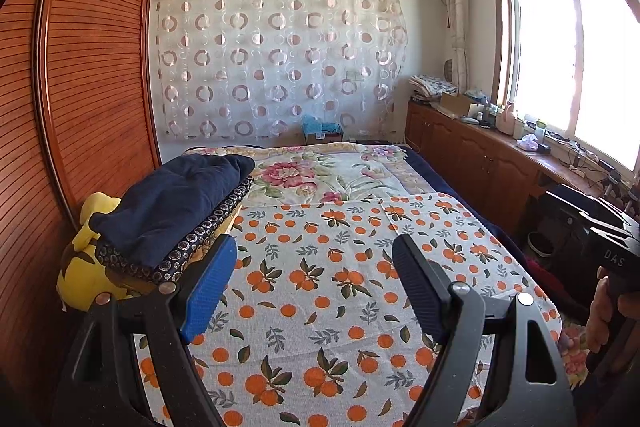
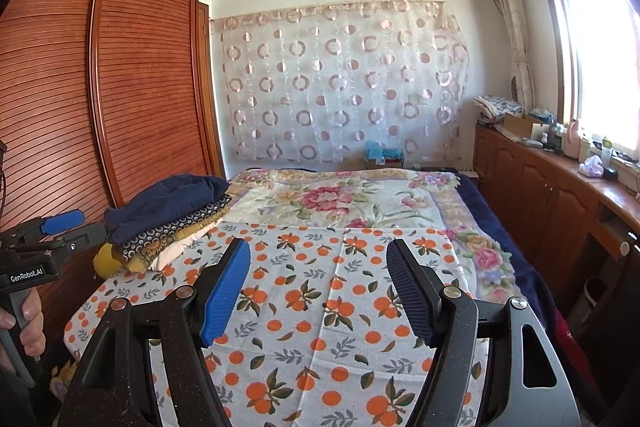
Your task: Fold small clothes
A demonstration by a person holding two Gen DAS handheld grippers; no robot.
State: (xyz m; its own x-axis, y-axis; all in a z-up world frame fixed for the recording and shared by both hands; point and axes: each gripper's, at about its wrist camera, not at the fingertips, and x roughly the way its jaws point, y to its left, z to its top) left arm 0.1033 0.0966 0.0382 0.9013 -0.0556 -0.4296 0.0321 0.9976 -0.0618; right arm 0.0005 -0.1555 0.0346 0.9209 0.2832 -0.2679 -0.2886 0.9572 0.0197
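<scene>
Both pairs of jaws are standing apart with nothing between them: we are holding the left gripper (image 1: pixel 314 267) and the right gripper (image 2: pixel 318 271) side by side above the orange-print cloth (image 1: pixel 328 267), neither touching it. Seen across from the right wrist view, a hand (image 2: pixel 24 323) is gripping the left tool's handle, and the left wrist view is showing the other hand (image 1: pixel 604 311) on the right tool. We are judging the working cloth to be bare of any garment waiting to be folded, so the step in hand is fetching the next piece.

Farther on and to the left, just beside the wardrobe (image 1: pixel 92 67), the folded clothes are lying in a stack (image 1: pixel 176 211): a navy garment (image 1: pixel 176 199) on top, a dark patterned piece (image 1: pixel 212 227) under it, pale and yellow layers (image 2: pixel 160 253) beneath. A yellow plush toy (image 1: pixel 86 267) is sitting against the near end of the stack. To do this step well, we are advising keeping the jaws wide and clear of the stack so its edges are not dragged, and bringing any new garment flat onto the middle of the orange print. No unfolded piece is showing in either view, so we cannot tell where the next one is lying.

Beyond, the floral blanket (image 1: pixel 320 171) is covering the far half of the bed, with the circle-pattern curtain (image 1: pixel 280 59) behind
</scene>
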